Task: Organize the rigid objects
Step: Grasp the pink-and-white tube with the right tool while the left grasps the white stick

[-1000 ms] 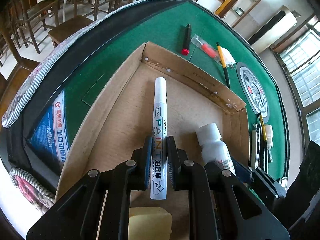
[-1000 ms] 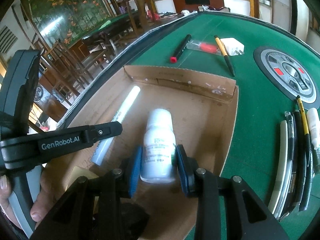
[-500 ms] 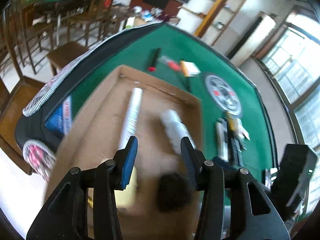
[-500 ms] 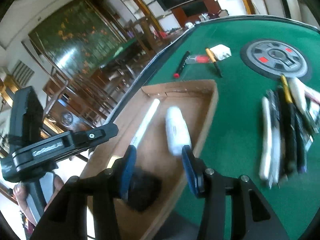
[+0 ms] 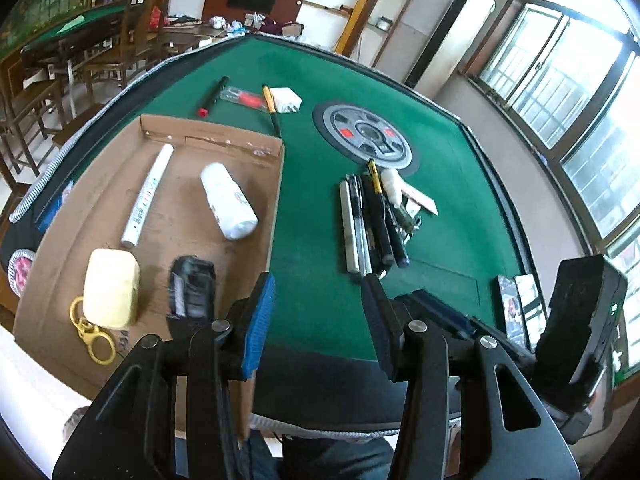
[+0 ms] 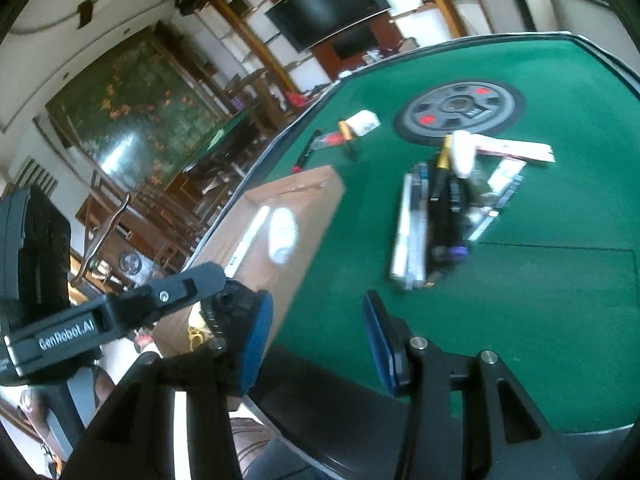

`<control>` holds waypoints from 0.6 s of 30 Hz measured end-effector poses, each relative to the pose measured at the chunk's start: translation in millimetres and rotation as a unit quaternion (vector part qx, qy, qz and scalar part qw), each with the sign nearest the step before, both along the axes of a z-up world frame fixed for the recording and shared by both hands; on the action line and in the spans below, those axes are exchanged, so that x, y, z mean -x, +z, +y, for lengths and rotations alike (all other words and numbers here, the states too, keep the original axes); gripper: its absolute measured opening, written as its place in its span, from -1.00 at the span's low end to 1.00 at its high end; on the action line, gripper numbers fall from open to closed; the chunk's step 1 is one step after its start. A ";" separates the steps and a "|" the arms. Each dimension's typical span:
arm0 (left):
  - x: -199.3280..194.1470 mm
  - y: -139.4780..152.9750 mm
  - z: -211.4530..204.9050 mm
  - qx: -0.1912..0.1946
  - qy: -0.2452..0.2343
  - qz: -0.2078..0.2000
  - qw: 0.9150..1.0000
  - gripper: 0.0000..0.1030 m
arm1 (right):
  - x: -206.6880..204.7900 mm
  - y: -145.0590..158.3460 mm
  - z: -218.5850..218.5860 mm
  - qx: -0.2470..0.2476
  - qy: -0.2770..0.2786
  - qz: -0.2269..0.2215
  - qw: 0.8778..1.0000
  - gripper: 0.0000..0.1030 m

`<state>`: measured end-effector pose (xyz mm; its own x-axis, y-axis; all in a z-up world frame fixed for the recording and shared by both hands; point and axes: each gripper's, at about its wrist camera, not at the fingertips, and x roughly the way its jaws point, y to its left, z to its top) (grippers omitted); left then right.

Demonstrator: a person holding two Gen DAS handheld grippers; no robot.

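left gripper (image 5: 320, 312): spread, holding nothing | right gripper (image 6: 316, 336): spread, holding nothing | white paint marker (image 5: 147, 197) + white plastic bottle (image 5: 229, 201): lying flat in brown cardboard tray (image 5: 276, 184), left | bundle of pens (image 5: 370, 220): green felt table (image 5: 312, 240), right of tray

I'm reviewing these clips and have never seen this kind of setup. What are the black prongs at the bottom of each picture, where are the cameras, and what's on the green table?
The prongs are handheld two-finger grippers, one per hand, each carrying a fisheye camera looking along its fingers. The left gripper and the right gripper are both open and hold nothing. On the green table sits a cardboard box holding a white paint marker, a white bottle lying on its side, a yellow case with a gold clasp, and a small black item. Beside the box lies a row of pens, with more pens beyond it.
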<state>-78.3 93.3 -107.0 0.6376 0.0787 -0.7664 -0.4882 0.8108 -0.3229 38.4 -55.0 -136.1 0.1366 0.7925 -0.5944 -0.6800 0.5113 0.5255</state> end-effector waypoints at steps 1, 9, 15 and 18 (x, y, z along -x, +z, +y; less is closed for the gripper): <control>-1.1 -1.4 -2.6 0.001 -0.002 0.003 1.000 -0.13 | -2.0 0.1 -3.0 0.001 -0.002 -0.001 1.000 -0.09; -9.0 -11.8 -14.8 -0.002 -0.006 0.022 1.000 -0.14 | -26.7 -6.1 -23.0 0.016 -0.038 0.000 0.999 -0.31; -19.4 -19.5 -17.1 0.000 -0.016 0.033 0.999 -0.14 | -45.6 -14.5 -28.8 0.028 -0.064 0.013 0.998 -0.31; -22.8 -22.0 -17.8 -0.002 -0.021 0.035 0.999 -0.14 | -55.7 -13.4 -28.9 0.035 -0.074 0.008 0.997 -0.31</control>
